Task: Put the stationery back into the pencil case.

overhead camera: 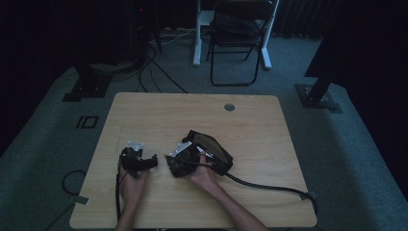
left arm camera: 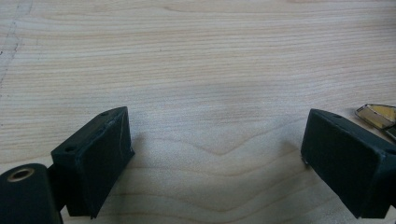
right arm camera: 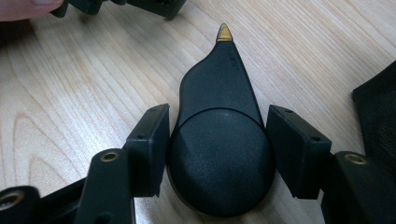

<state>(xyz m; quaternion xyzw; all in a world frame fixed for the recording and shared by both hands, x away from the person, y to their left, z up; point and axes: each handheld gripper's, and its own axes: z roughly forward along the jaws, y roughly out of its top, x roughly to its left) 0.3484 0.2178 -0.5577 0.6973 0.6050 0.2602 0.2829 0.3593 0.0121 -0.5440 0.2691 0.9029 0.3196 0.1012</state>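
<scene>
1. Fingers (right arm camera: 149,149) of the right gripper (right arm camera: 217,149) stand on either side of a black teardrop-shaped object (right arm camera: 219,158), its round end between the pads; the left pad looks to be touching its edge, while a thin sliver of table still shows at the right pad, so whether it is gripped I cannot tell.
2. That object lies flat on the wooden table (overhead camera: 159,110), its narrow end (tipped with a small gold point) aimed away from the gripper.
3. Just right of it, at the edge of the right gripper view, sits a black mesh pouch (right arm camera: 378,112); in the high view the pouch (overhead camera: 211,144) lies beside the right hand (overhead camera: 204,173), near the table's middle.
4. Left gripper (left arm camera: 215,154) jaws stand wide apart with nothing but bare wood grain between them.
5. A small gold-rimmed item (left arm camera: 378,114) peeks in past its right finger, too cropped to identify.
6. From above, the left gripper (overhead camera: 139,161) rests on the table just beside the right gripper (overhead camera: 180,161), the two close but apart.
7. A thick black cable (overhead camera: 269,185) trails from the right gripper toward the table's near right corner.
</scene>
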